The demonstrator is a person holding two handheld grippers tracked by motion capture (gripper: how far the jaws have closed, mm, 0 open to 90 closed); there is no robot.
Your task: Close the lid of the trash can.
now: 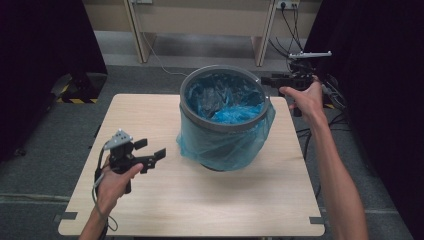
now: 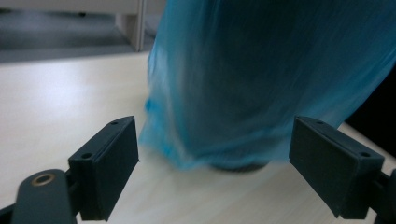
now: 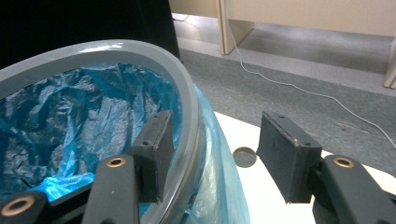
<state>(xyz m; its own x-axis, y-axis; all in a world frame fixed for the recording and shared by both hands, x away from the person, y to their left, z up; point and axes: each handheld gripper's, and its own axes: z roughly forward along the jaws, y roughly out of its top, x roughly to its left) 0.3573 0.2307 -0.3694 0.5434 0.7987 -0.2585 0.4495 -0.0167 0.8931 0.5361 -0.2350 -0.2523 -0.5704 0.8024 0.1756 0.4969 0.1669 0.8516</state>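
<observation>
The bin (image 1: 223,117) stands in the middle of the bench (image 1: 165,210), with a blue bag (image 1: 200,142) folded over its grey rim (image 3: 187,93). The right claw (image 3: 212,154) is open, one jaw inside the rim and one outside. If it pulls away crooked, it may snag the bag and tip the bin. The left claw (image 1: 148,152) is open too, holding nothing, so nothing steadies the bin.
</observation>
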